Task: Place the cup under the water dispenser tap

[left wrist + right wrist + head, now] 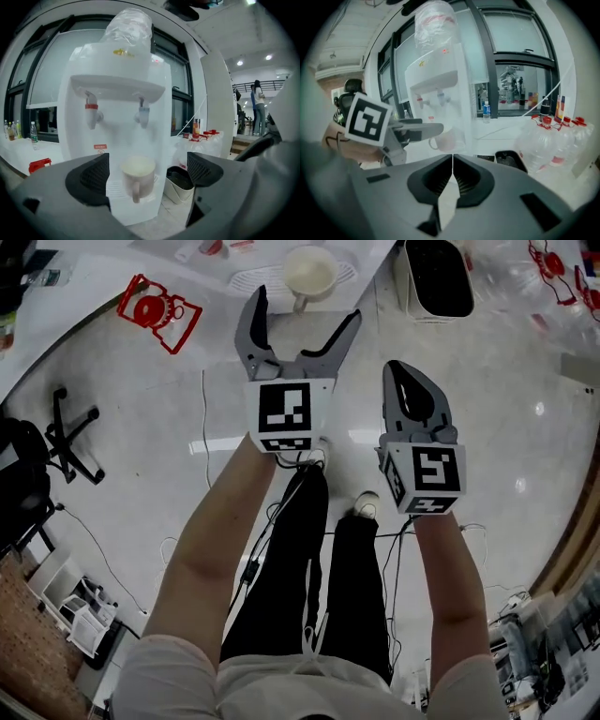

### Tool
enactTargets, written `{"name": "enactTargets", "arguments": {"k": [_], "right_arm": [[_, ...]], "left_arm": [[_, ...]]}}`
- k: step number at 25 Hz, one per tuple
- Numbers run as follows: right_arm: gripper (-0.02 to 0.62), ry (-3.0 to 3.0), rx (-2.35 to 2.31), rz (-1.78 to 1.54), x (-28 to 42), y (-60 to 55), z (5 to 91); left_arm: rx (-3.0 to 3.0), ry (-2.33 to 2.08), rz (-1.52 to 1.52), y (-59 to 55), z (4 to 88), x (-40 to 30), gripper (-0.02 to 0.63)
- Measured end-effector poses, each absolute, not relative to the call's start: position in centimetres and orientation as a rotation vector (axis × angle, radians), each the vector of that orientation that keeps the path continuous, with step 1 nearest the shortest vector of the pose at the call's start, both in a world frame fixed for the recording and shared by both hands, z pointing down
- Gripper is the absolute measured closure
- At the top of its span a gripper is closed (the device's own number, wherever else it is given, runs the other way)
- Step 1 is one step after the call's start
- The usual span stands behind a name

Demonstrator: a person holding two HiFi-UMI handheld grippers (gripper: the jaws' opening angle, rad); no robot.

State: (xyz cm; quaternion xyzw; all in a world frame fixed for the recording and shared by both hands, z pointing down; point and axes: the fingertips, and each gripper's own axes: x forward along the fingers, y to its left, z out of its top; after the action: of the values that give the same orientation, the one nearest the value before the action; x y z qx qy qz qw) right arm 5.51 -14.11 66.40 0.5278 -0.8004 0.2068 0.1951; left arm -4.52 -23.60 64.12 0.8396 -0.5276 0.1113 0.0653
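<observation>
A cream cup [137,174] with its handle toward me stands on the drip tray of the white water dispenser [117,70], under the blue tap [143,114] and to the right of the red tap [92,114]. My left gripper [147,174] is open wide, its pads [91,177] short of the cup and not touching it. From above, the cup [309,271] sits just beyond the left gripper [307,306]. My right gripper [397,374] hangs shut and empty to the right. Its view shows the right gripper [452,174], the cup [450,139] and the left gripper [410,130].
A white bin with a black inside [436,277] stands right of the dispenser. Large water bottles with red caps [553,140] are further right. A red bottle carrier [157,307] lies on the floor at the left, with an office chair base [70,432] and cables nearby.
</observation>
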Motion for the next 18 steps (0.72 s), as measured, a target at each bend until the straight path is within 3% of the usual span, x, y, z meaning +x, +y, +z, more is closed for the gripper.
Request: {"name": "enactTargets", "arguments": {"k": [7, 8, 11, 18], "right_arm": [[0.566, -2.275, 1.581, 0.613, 8.1, -11.4, 58.7], [0.566, -2.29, 1.585, 0.602, 8.2, -11.2, 57.4], [0.566, -2.33, 1.57, 0.572, 8.2, -10.3, 54.2], [0.566, -2.367, 1.497, 0.431, 8.3, -9.0, 45.6]], "left_arm": [[2.424, -1.47, 0.301, -14.6, 60.1, -4.4, 0.128], [2.403, -1.483, 0.29, -13.7, 59.3, -4.4, 0.172], [2.345, -1.553, 0.22, -12.0, 56.1, -4.9, 0.398], [2.327, -1.614, 0.165, -10.1, 46.6, -5.3, 0.56]]}}
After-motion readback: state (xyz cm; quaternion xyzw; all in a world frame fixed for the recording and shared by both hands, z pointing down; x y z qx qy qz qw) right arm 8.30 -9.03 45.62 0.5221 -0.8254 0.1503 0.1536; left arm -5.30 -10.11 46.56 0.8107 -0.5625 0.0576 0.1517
